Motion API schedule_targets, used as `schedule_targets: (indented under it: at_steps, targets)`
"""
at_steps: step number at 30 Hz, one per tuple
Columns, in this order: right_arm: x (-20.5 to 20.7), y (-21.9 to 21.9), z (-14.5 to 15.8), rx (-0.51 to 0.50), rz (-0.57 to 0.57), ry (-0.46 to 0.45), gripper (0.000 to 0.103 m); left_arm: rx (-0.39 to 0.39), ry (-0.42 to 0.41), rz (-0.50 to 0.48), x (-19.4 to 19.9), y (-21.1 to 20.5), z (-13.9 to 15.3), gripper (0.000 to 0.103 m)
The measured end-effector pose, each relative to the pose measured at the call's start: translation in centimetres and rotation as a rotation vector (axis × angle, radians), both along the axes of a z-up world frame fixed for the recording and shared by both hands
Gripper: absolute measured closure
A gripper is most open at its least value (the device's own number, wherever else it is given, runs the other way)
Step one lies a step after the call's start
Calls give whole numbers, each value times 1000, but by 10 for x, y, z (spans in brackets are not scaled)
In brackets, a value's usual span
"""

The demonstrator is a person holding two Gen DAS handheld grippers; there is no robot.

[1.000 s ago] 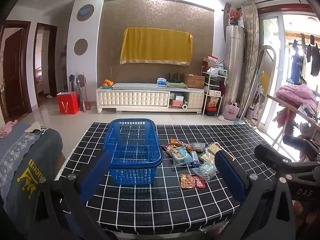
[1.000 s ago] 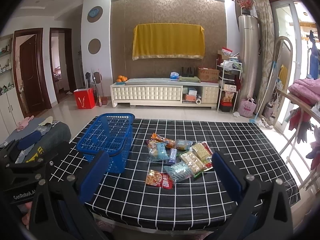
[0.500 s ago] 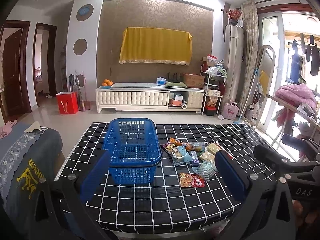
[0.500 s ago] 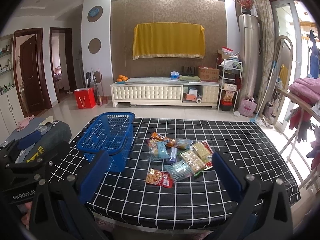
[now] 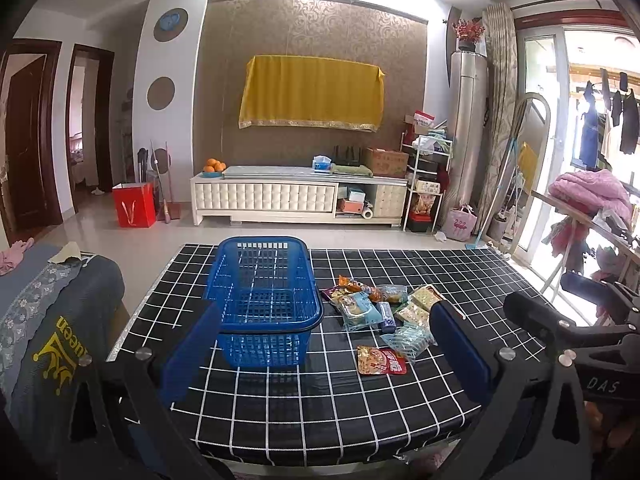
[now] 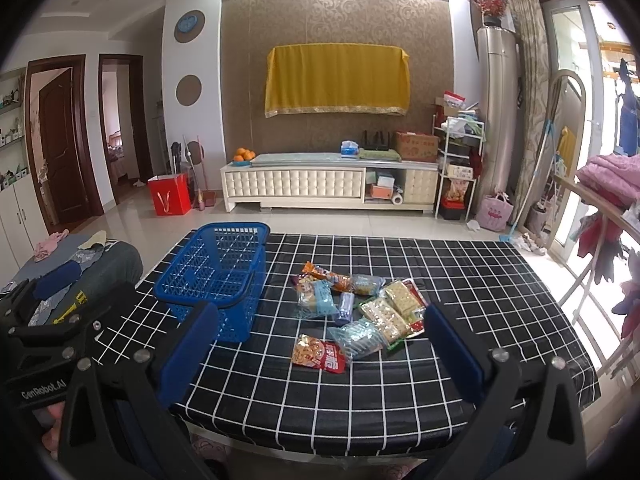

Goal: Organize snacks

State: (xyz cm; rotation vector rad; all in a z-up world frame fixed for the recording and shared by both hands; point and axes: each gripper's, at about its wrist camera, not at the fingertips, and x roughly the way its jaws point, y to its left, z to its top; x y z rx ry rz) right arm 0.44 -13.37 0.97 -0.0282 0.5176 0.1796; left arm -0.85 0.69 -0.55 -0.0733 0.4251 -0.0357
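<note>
Progress: not begun, judging by the layout; blue basket (image 5: 266, 304) empty, every snack outside it.
Snacks: loose pile (image 6: 360, 308) lying on the table (image 6: 460, 280) just right of the basket; red packet (image 6: 319, 354) nearest the front edge, blue-wrapped packet (image 6: 316, 300) closest to the basket.
Left gripper (image 5: 326, 354): fingers wide apart, holding nothing, hovering short of the basket.
Right gripper (image 6: 320, 360): fingers wide apart, holding nothing, facing the pile.
Left to do: all packets into the basket.
Room: bare checked cloth right of and behind the pile; front table edge close below both grippers; basket near the left edge.
</note>
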Motion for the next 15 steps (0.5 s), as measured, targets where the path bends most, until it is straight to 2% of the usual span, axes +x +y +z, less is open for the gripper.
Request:
schedule_targets:
  at_steps: [15]
  targets:
    - [8, -16, 7, 14, 3, -4, 0, -26, 18, -28, 17, -15, 7, 0]
